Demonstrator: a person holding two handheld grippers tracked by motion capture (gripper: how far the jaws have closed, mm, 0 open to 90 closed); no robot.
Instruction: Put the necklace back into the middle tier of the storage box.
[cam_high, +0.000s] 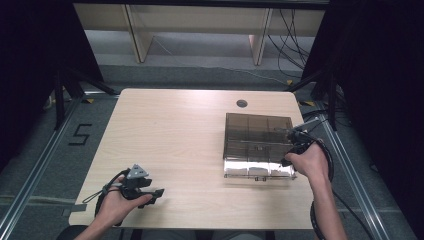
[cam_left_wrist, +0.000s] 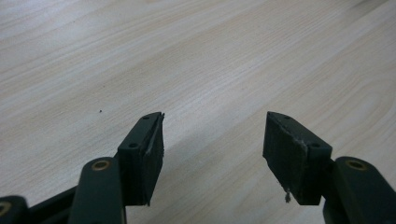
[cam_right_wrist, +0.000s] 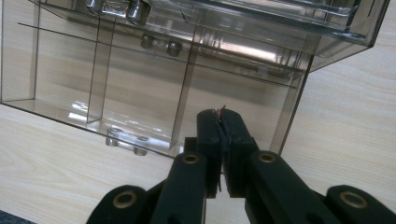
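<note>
Left gripper (cam_left_wrist: 215, 154): held low over bare table (cam_high: 170, 130), jaws spread apart, nothing between. Right gripper (cam_right_wrist: 223, 122): jaws pressed together, a thin sliver possibly caught at the tips, poised at the clear compartment box (cam_high: 257, 137) on the table's right side.

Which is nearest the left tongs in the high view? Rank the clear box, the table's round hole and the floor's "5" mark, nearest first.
1. "5" mark, on the floor left of the table.
2. Clear box, on the table's right side.
3. Round hole, far edge, right of centre.

Left tongs.
</note>
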